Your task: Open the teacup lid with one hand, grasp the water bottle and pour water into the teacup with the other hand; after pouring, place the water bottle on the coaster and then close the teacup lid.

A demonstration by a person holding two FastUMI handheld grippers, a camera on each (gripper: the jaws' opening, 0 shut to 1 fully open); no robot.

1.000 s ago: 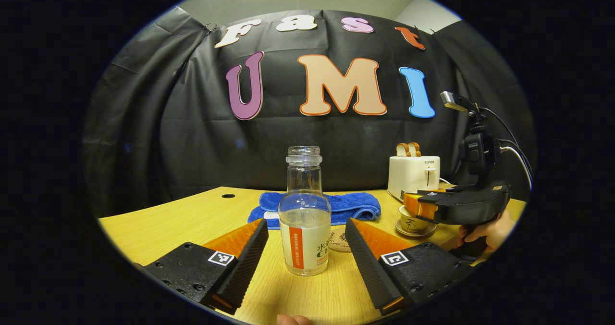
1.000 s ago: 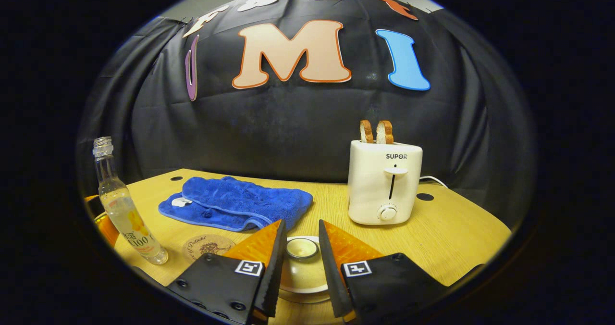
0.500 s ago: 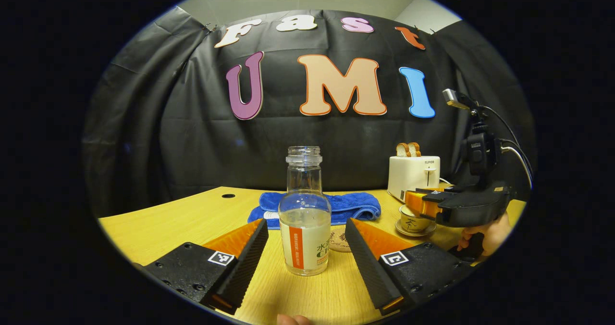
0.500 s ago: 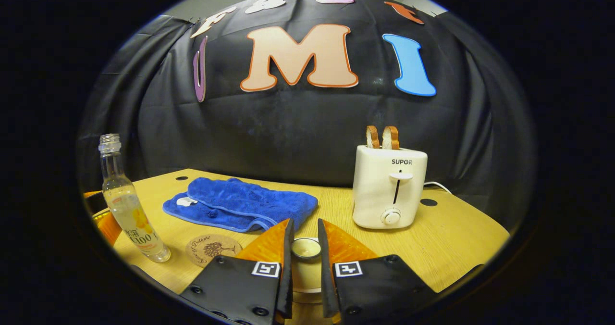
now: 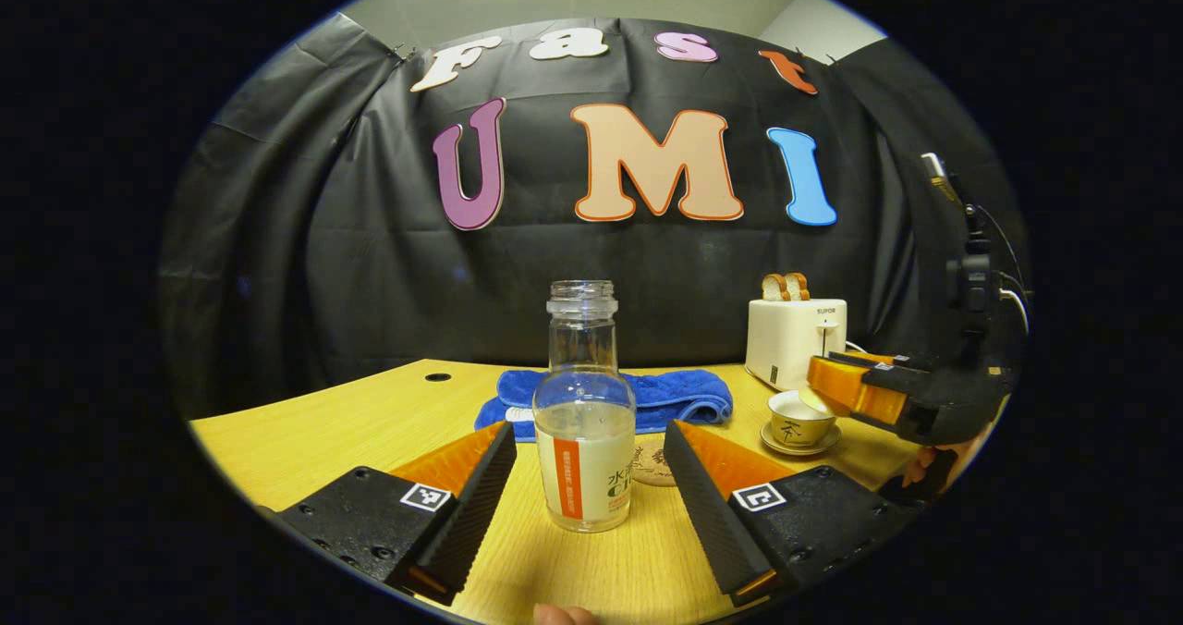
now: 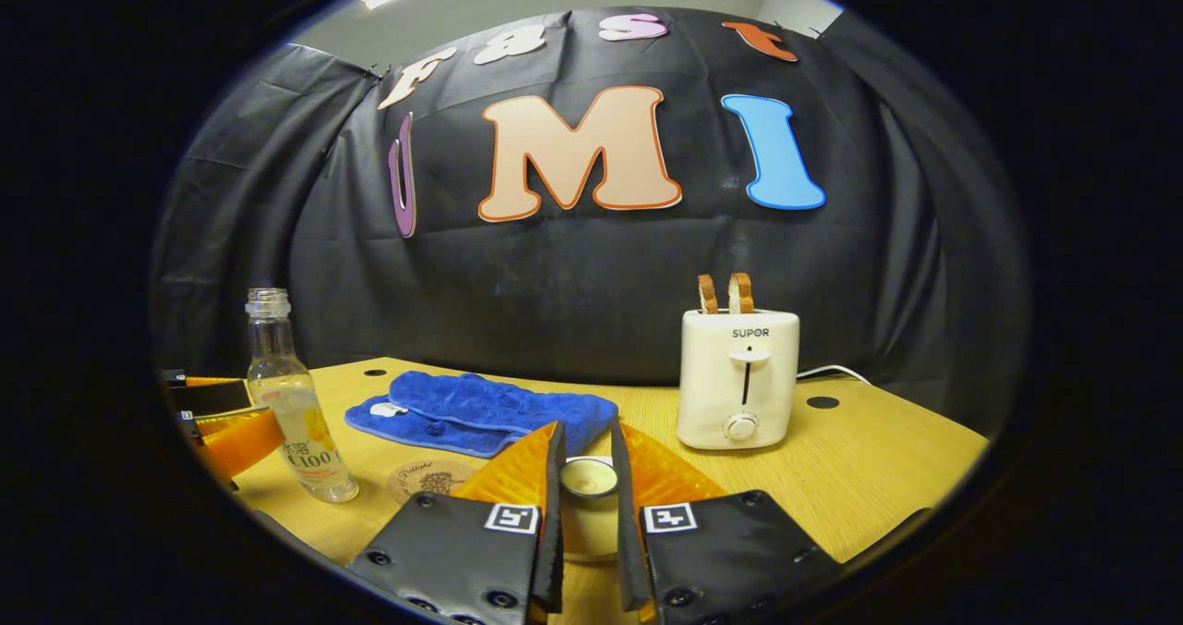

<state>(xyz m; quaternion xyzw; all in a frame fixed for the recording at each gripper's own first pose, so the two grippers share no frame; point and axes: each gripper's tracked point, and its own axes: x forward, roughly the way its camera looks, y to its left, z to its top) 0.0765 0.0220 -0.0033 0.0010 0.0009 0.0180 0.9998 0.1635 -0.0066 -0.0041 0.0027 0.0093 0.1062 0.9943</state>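
Clamping lid, right jaws, left jaws wide around bottle

Recording booth: black cloth wall, wooden table, toaster.

The water bottle stands upright on the desk, uncapped, clear glass, roughly half full, with a white and orange label. Just behind it lies a round brown coaster. To the right sits the teacup on its saucer — open, its lid lifted off.
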